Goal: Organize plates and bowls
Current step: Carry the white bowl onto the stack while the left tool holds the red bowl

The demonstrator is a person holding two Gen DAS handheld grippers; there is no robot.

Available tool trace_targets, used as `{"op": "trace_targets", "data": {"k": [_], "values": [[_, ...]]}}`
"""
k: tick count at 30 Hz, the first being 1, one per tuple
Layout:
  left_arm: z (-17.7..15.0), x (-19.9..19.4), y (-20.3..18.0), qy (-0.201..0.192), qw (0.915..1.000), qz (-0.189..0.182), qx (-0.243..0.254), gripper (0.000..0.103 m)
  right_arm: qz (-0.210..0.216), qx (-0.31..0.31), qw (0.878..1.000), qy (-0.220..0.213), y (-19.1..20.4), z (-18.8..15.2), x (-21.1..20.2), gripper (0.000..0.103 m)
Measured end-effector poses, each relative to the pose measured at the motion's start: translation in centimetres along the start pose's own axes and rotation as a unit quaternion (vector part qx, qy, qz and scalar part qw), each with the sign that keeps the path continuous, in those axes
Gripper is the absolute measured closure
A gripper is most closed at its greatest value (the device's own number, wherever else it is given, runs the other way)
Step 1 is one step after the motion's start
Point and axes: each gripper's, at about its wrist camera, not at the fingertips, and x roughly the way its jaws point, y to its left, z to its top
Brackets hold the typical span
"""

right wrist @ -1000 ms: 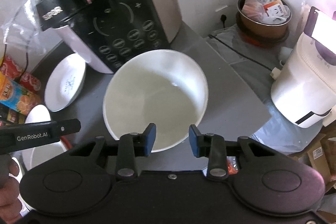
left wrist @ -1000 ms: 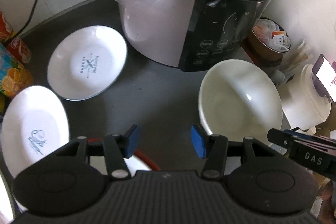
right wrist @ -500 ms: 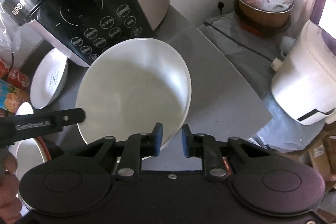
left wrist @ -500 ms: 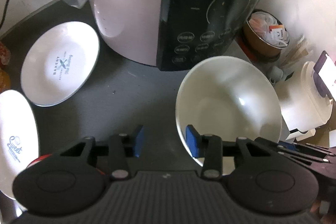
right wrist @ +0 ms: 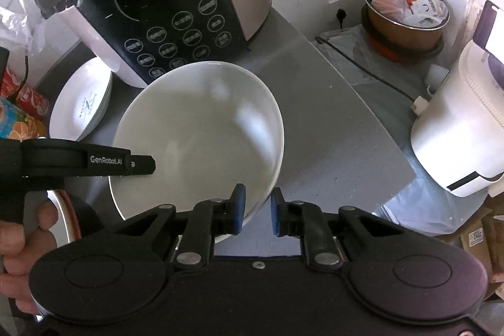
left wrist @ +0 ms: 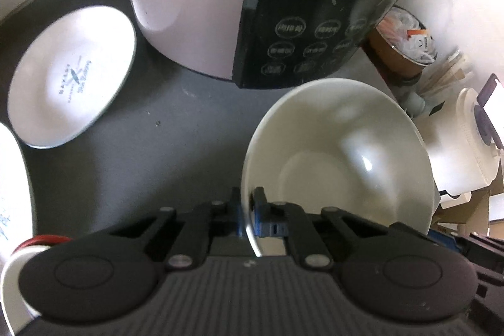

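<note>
On the dark grey countertop, just in front of the pink-and-black electric pressure cooker, sits the large plain white ceramic bowl. The left gripper has its blue-padded jaws pressed together on the bowl's near-left rim, one pad inside and one outside. The right gripper straddles the bowl's near-right rim; its jaws are closing, the left pad at the rim and the right pad apart from it with a gap showing. A white shallow plate with blue lettering lies to the left of the cooker, and another white printed plate lies at the left edge. A white appliance stands well to the right.
</note>
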Motion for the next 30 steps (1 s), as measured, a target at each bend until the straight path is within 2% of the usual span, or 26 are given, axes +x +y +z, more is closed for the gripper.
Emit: {"op": "trace_targets", "data": {"k": [13, 24, 30], "values": [[-1.5, -7.1, 1.0, -0.041, 0.9991, -0.004, 0.001, 0.097, 0.016, -0.020, 0.999, -0.040, 3.0, -1.0, -5.8, 0.086], [-3.1, -11.1, 5.4, -0.056, 0.9982, -0.013, -0.015, 0.096, 0.025, -0.045, 0.997, -0.063, 6.9, -2.0, -8.4, 0.086], [-4.3, -13.0, 7.4, -0.066, 0.9976, -0.005, -0.019, 0.096, 0.032, -0.057, 0.995, -0.070, 9.1, -2.8, -9.3, 0.086]]}}
